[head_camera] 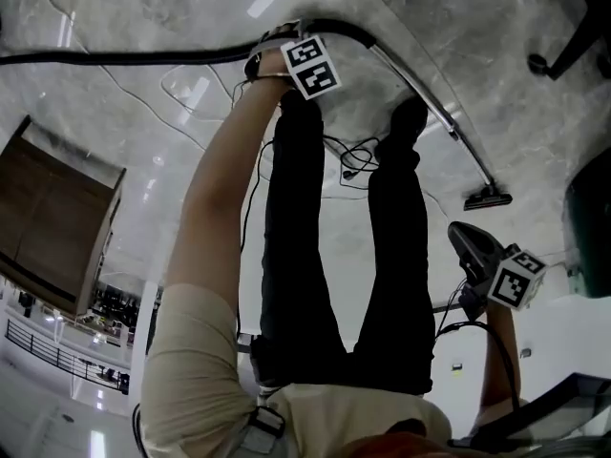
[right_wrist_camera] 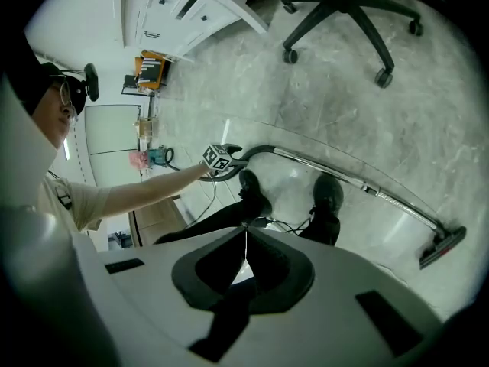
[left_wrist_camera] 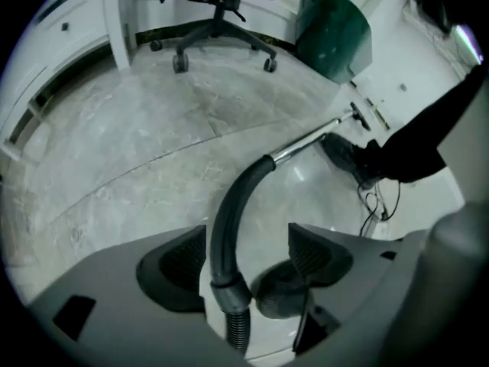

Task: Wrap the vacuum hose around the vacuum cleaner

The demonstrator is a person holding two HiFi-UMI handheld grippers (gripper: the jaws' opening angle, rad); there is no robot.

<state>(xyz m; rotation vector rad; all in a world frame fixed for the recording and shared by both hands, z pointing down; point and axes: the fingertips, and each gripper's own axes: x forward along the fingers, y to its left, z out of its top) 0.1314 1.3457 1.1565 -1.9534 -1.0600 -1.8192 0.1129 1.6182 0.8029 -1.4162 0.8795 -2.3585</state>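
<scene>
Ribbed dark hose (left_wrist_camera: pixel 238 329), chrome wand (left_wrist_camera: pixel 306 142)

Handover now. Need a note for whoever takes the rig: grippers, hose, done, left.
Left gripper: open, hose between its fingers, not clamped.
Right gripper: shut, empty.
Hose runs along the floor; its metal tube and floor head lie flat there too.
Done: nothing wrapped yet.
Left: close on the hose, wind it round the vacuum cleaner, which I can't pick out in these views.
</scene>
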